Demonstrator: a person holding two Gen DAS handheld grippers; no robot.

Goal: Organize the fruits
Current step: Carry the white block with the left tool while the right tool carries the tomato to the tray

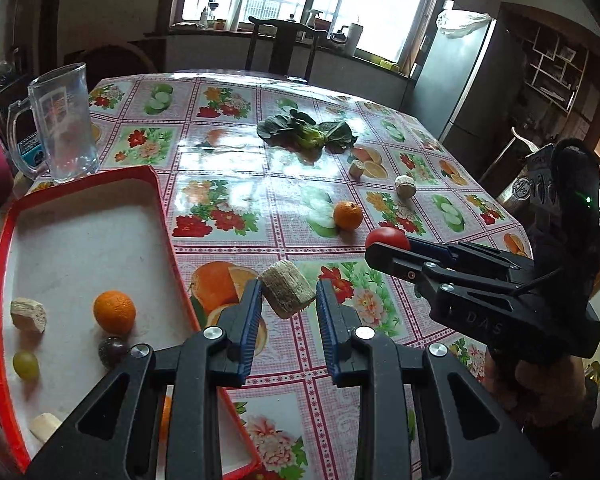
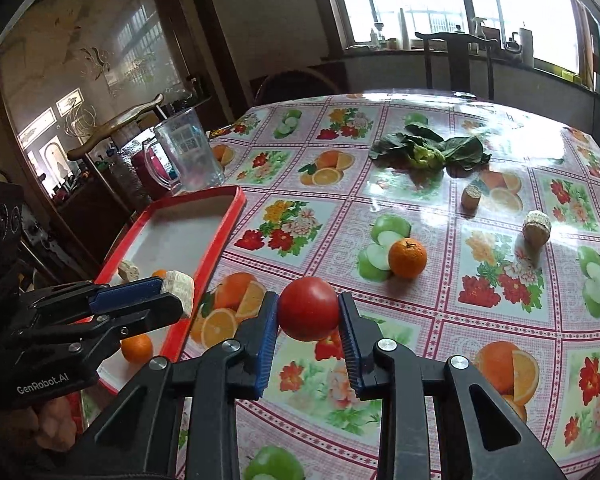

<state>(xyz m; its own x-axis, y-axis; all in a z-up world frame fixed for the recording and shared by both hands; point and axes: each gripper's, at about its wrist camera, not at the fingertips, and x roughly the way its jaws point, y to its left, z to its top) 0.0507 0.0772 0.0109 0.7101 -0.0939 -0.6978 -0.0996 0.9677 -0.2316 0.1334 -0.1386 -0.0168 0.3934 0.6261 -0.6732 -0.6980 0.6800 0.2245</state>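
The left tool (image 1: pixel 288 300) is clamped on a pale, ridged cylindrical chunk (image 1: pixel 287 294) at lower centre, above the flower-patterned oilcloth table (image 1: pixel 228 168). The right tool (image 2: pixel 308 314) pinches a round red tomato (image 2: pixel 309 309); in the left view only the tomato's top shows behind its finger. The red-rimmed white tray (image 1: pixel 4 220) at lower left holds an orange (image 1: pixel 114 311), a green grape (image 1: pixel 25 365), a dark plum half hidden by the tool, and two pale chunks, one cut off below.
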